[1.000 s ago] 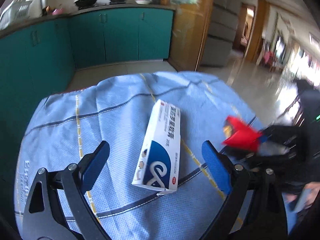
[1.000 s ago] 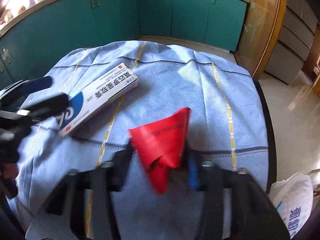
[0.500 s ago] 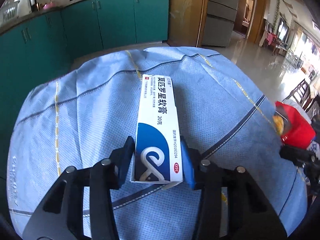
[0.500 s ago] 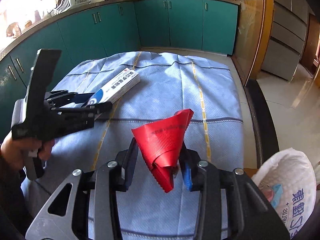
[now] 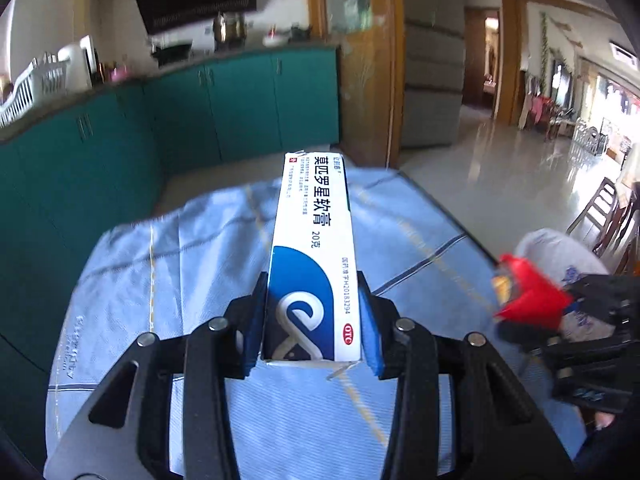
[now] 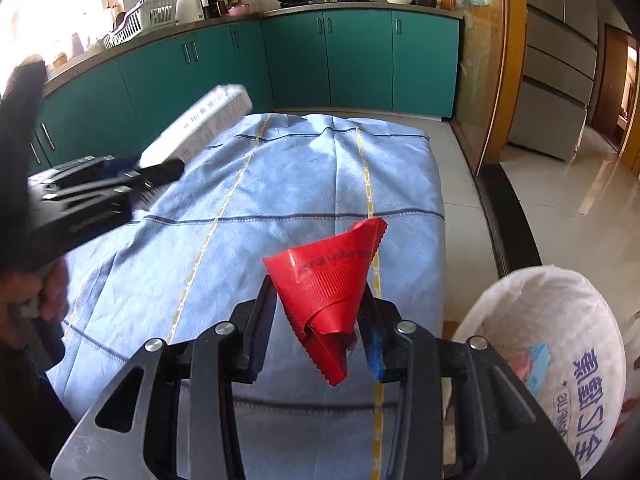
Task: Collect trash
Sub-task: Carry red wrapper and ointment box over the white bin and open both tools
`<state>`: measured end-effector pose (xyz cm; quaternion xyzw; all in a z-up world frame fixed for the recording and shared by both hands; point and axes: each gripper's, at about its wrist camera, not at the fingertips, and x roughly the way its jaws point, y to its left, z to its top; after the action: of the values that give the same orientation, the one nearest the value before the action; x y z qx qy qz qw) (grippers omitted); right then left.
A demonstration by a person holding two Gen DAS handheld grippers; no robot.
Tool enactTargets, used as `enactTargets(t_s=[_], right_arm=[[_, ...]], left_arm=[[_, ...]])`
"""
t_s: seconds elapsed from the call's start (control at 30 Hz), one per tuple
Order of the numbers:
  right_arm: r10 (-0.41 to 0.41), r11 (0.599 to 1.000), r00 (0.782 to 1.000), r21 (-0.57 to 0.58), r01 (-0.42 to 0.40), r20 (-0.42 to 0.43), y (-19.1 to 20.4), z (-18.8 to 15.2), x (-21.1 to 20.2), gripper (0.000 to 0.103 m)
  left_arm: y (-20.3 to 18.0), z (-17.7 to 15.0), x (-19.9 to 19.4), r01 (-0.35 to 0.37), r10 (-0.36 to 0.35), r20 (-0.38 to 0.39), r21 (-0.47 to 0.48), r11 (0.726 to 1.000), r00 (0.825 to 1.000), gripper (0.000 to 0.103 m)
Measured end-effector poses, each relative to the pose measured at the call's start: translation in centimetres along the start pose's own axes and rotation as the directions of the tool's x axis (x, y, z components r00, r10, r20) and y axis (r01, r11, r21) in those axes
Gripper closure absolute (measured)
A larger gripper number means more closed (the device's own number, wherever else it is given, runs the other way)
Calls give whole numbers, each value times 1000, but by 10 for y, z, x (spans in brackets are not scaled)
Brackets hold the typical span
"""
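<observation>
Box (image 5: 314, 256) pinched lengthwise in left gripper (image 5: 312, 320), pointing forward; right gripper (image 6: 322, 320) clamps red wrapper (image 6: 328, 284)

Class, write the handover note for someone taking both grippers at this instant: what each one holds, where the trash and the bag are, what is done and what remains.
Left gripper: shut on the white-and-blue ointment box, lifted clear of the blue tablecloth.
Right gripper: shut on the crumpled red wrapper, held above the cloth's near right corner.
White sack: open, low at the right, beside the table; some items already inside.
Done: both pieces picked up.
Left: carry each to the sack and release, probably the wrapper first, since it is nearer.
</observation>
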<state>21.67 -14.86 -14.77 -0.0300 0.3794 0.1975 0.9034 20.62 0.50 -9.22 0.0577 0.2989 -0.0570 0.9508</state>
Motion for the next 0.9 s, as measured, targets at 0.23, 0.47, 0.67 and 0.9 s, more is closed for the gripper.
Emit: enactTargets(t_s=[0.23, 0.47, 0.67, 0.9], right_arm=[[-72, 997, 996, -9, 72, 44, -10, -16, -25, 64], [-126, 988, 989, 96, 119, 74, -53, -25, -46, 64], [-257, 941, 966, 235, 245, 20, -115, -49, -60, 64], [-344, 873, 937, 347, 341, -57, -167, -83, -74, 64]], left_arm=[[-38, -2, -38, 17, -22, 111, 48, 999, 994, 61], [-71, 1, -42, 76, -84, 117, 68, 995, 990, 61], [-125, -2, -29, 225, -232, 52, 111, 968, 971, 61], [-206, -12, 0, 362, -363, -34, 188, 913, 931, 60]])
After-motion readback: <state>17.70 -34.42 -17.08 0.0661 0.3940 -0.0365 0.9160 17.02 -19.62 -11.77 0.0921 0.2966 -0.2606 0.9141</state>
